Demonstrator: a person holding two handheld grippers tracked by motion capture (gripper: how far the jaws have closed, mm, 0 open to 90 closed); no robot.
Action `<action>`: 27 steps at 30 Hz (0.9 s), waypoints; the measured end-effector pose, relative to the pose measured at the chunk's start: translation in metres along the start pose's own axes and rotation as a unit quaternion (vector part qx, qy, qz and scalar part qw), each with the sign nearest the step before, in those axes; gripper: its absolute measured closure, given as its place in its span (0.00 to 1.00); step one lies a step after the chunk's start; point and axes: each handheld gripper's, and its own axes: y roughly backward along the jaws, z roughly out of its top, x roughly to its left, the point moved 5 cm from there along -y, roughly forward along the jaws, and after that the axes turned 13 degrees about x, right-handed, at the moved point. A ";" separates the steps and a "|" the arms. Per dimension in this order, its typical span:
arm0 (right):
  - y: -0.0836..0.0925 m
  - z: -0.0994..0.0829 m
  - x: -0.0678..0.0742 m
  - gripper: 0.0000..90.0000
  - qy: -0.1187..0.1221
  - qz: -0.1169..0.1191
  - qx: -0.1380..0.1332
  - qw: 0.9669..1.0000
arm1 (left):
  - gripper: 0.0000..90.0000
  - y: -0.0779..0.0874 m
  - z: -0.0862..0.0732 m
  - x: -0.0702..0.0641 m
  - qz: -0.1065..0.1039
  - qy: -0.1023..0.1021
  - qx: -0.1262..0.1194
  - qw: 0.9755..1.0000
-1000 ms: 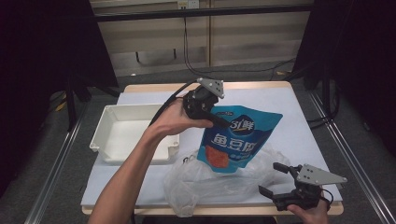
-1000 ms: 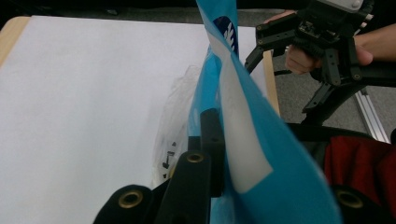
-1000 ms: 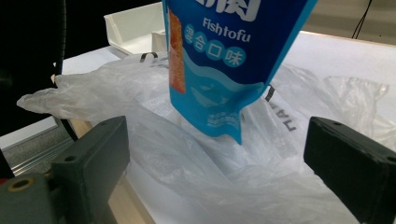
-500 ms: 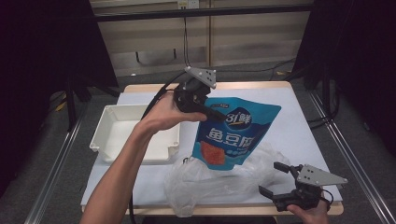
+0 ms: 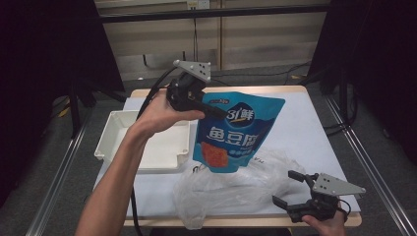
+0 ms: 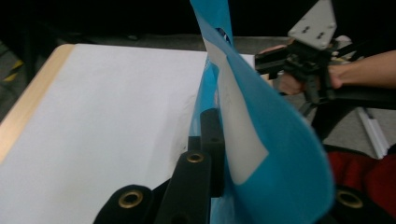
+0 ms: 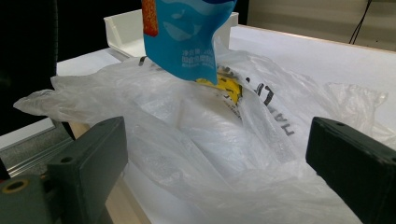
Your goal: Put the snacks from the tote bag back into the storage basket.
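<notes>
The left gripper (image 5: 209, 107) pinches the blue pouch (image 5: 236, 132) by its top corner, dangling it over the plastic bag (image 5: 231, 189); it may slip. The right gripper (image 5: 295, 189) waits spread.

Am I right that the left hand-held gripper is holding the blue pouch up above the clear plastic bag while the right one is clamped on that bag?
Not quite: the right hand-held gripper is open, its jaws apart in front of the clear plastic bag, as the right gripper view shows. The left hand-held gripper does hold the blue pouch up above it.
</notes>
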 end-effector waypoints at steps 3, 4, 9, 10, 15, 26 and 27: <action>-0.001 0.000 0.000 0.06 0.001 0.001 -0.001 1.000 | 1.00 0.007 -0.004 0.003 0.008 0.010 -0.004 1.000; -0.001 0.000 0.000 0.06 0.003 0.000 0.000 1.000 | 1.00 0.010 -0.005 0.004 0.014 0.013 -0.004 1.000; -0.001 0.000 0.000 0.07 0.002 -0.001 -0.001 1.000 | 1.00 0.023 -0.012 0.007 0.027 0.020 -0.015 0.999; -0.001 0.000 0.000 0.07 0.003 0.000 -0.001 1.000 | 1.00 0.026 -0.014 0.009 0.037 0.023 -0.017 0.999; -0.002 0.000 0.002 0.07 0.004 0.003 -0.001 1.000 | 1.00 0.040 -0.019 0.014 0.050 0.031 -0.019 0.998; -0.003 0.000 0.002 0.07 0.006 0.008 0.001 1.000 | 1.00 0.058 -0.039 0.027 0.080 0.072 -0.025 0.994; -0.003 0.000 0.003 0.07 0.005 0.009 0.002 1.000 | 1.00 0.059 -0.041 0.028 0.080 0.074 -0.024 0.994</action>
